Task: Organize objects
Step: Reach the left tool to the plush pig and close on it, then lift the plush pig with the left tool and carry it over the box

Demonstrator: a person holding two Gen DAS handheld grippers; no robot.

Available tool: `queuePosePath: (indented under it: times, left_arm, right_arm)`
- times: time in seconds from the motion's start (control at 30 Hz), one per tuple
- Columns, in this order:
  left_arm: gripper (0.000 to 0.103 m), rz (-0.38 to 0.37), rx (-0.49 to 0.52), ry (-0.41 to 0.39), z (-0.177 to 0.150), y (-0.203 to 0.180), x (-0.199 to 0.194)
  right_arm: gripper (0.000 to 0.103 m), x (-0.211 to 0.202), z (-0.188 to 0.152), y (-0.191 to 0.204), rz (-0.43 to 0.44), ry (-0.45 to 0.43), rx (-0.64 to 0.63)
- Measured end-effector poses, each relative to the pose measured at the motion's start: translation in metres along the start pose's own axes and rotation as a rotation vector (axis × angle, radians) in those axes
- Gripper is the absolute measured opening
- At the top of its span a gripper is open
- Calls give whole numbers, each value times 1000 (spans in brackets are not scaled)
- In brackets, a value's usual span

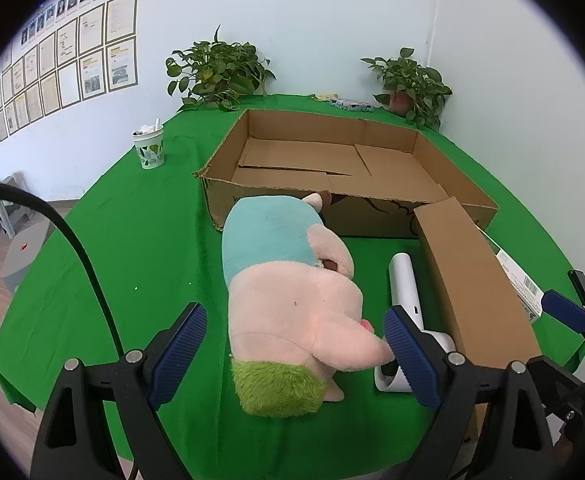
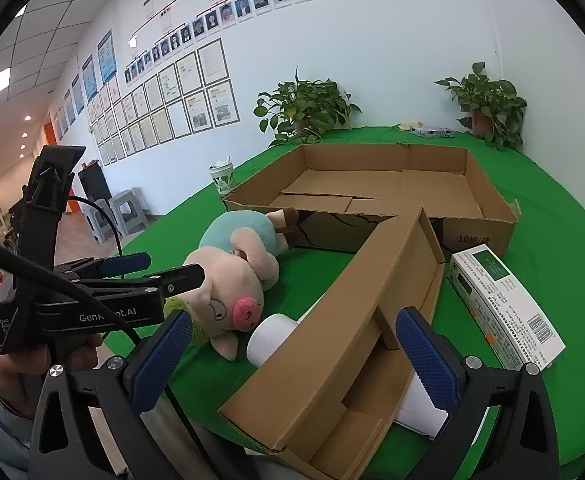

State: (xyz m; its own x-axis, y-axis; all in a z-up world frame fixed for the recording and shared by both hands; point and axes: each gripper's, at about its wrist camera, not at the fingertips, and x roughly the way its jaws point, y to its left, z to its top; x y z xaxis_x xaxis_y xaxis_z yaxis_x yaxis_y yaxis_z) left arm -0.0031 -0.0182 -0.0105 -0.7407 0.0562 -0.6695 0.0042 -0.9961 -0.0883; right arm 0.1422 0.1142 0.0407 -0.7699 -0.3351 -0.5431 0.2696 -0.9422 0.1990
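Note:
A plush pig (image 1: 288,300) in a teal shirt with green hair lies on the green table; it also shows in the right wrist view (image 2: 236,276). My left gripper (image 1: 296,356) is open, its jaws on either side of the pig's head. A white hair-dryer-like device (image 1: 406,300) lies right of the pig. A long narrow open cardboard box (image 2: 356,320) lies beside it. My right gripper (image 2: 292,360) is open above that box's near end, holding nothing. A large open cardboard box (image 1: 332,160) stands behind, empty.
A white and green carton (image 2: 504,304) lies right of the narrow box. A patterned cup (image 1: 149,148) stands at the left. Two potted plants (image 1: 216,72) (image 1: 408,84) and a small packet (image 1: 350,103) are at the table's back edge.

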Motion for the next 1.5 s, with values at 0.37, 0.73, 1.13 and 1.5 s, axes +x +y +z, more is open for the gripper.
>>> queuePosePath:
  times: [0.37,0.73,1.13,1.5]
  left_arm:
    - [90,-67,33,18,8,-3,15]
    - [90,-163,-9,103,-13,26,36]
    - [67,-300,-104,86,-39,53,50]
    - [65,-238,-169,57,-62,102,11]
  right_arm:
    - [103,2,4,-16,-56,13,73]
    - [103,7,42,23,-66,-3,-128]
    - [103,69,112,94,143,151,-330]
    - [102,195,93,175,309,579,-207]
